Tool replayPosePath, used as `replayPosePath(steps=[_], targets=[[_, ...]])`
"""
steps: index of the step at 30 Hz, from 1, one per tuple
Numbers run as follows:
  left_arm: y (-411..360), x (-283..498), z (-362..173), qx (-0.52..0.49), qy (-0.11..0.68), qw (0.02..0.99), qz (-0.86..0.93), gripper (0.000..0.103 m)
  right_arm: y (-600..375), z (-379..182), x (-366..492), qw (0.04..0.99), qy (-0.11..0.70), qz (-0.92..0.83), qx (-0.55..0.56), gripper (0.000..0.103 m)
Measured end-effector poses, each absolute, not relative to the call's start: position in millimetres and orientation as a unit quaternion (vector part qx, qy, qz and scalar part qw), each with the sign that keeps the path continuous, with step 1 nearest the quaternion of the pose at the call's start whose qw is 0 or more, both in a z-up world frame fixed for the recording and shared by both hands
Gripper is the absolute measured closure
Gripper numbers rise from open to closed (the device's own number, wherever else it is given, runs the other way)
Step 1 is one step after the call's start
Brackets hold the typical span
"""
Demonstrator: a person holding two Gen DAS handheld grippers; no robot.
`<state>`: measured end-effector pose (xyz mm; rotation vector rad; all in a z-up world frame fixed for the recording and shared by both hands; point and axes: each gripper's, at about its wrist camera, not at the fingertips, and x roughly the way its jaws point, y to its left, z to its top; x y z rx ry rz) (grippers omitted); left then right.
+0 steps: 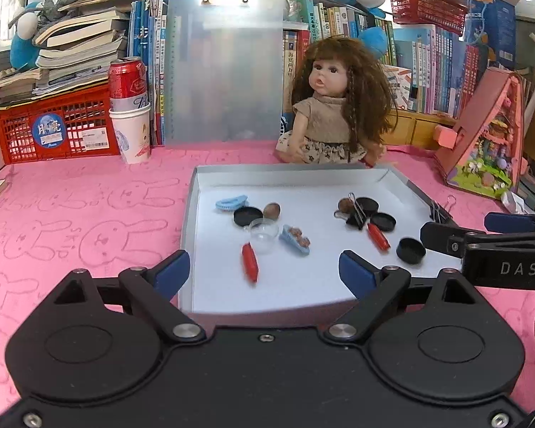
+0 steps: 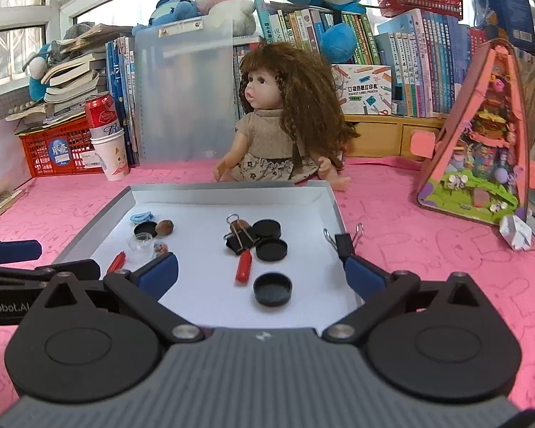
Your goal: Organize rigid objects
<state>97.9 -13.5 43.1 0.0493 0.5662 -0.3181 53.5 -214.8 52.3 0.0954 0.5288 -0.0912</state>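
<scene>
- Both fingers pairs, left [image 1: 264,271] and right [image 2: 262,276], stand wide open, empty.
- Cap [image 2: 272,289] lies between right fingers, untouched.
- Right gripper reads "DAS".

Pink rabbit-print tablecloth [image 1: 89,221], white tray [image 1: 267,285], black caps [image 2: 272,289], red sticks [image 1: 250,267]

red stick [image 1: 250,262]: blurred | doll [image 1: 333,101]: legs hidden behind tray [image 1: 189,214] wall

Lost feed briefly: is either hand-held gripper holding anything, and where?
Nothing is held. The left hand-held gripper and right hand-held gripper are both open, above the tray.
</scene>
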Motion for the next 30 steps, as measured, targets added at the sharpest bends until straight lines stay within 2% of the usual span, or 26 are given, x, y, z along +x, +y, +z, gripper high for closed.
replayPosePath(steps=[24, 30], targets=[[-10, 86, -10, 0.046, 0.309, 0.942, -0.123, 0.013, -207, 1, 26, 0.943, 0.324, -0.062, 0.037, 0.0], [-8, 90, -12, 0.04, 0.318, 0.94, -0.118, 0.007, -200, -2, 30, 0.938, 0.338, -0.07, 0.015, 0.0]])
